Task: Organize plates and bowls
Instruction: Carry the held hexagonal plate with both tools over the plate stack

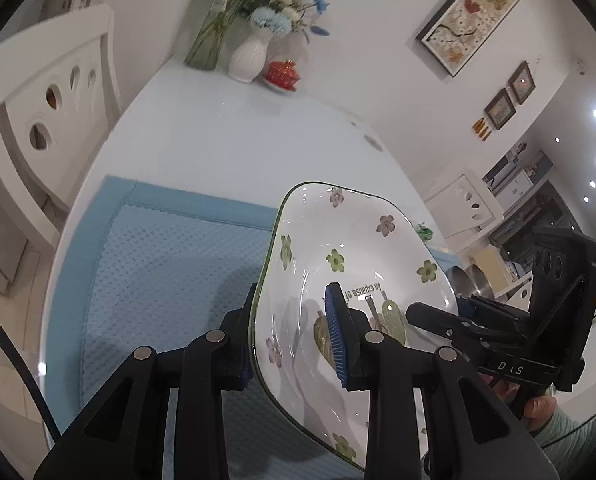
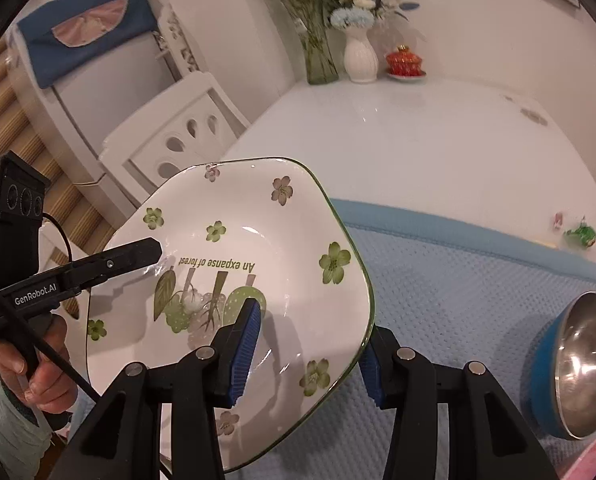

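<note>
A square white plate [image 1: 338, 248] with green flowers and the words "An expanse of forest" is held tilted above the blue mat [image 1: 158, 264]. My left gripper [image 1: 294, 344] is shut on its rim, one blue pad inside, one under. My right gripper [image 2: 306, 356] is also closed on the opposite rim of the plate [image 2: 238, 240]. Each gripper shows in the other's view, the right one [image 1: 438, 316] and the left one [image 2: 138, 256]. A steel bowl with a blue outside [image 2: 578, 364] lies on the mat [image 2: 458, 288] at the right.
The white table [image 1: 226, 140] carries a glass vase of stems [image 1: 214, 28], a white vase of flowers [image 1: 252, 56] and a red lidded cup [image 1: 284, 74] at its far end. A white chair [image 1: 46, 112] stands at the left. A small green object [image 2: 582, 236] lies beyond the mat.
</note>
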`<action>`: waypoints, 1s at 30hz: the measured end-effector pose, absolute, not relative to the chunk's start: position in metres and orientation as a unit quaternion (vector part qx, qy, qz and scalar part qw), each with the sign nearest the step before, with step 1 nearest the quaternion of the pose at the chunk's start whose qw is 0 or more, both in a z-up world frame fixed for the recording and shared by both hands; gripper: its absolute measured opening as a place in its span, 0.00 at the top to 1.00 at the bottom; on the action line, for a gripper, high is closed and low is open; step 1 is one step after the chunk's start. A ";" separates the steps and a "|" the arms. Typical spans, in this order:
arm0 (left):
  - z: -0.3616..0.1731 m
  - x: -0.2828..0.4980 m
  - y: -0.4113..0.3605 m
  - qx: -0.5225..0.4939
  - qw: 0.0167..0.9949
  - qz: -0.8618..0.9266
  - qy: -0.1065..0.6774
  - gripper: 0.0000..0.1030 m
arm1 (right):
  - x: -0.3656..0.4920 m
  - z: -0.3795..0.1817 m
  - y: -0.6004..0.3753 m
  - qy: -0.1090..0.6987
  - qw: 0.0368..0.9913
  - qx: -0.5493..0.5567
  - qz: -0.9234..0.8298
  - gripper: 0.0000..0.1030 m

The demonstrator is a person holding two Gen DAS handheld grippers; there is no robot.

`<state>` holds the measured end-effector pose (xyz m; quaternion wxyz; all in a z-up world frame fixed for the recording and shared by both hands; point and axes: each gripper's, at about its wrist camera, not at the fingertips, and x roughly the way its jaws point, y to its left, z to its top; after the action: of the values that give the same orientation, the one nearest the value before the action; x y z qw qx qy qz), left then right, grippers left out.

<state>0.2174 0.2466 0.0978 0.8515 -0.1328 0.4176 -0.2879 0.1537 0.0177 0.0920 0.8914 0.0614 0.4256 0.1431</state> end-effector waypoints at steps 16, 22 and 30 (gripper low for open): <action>0.117 0.083 0.284 -0.138 0.851 -0.261 0.435 0.75 | -0.001 0.108 0.063 0.462 0.870 0.045 0.166 0.57; 0.101 0.032 0.297 -0.146 0.837 -0.268 0.455 0.75 | -0.053 0.074 0.071 0.502 0.843 0.060 0.183 0.57; 0.080 -0.007 0.295 -0.131 0.828 -0.268 0.474 0.75 | -0.089 0.051 0.077 0.515 0.837 0.041 0.178 0.57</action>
<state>-0.0070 0.2949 0.0799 0.8282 -0.1311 0.4742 -0.2684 -0.0895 0.0774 0.0505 0.8373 0.0409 0.5152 0.1783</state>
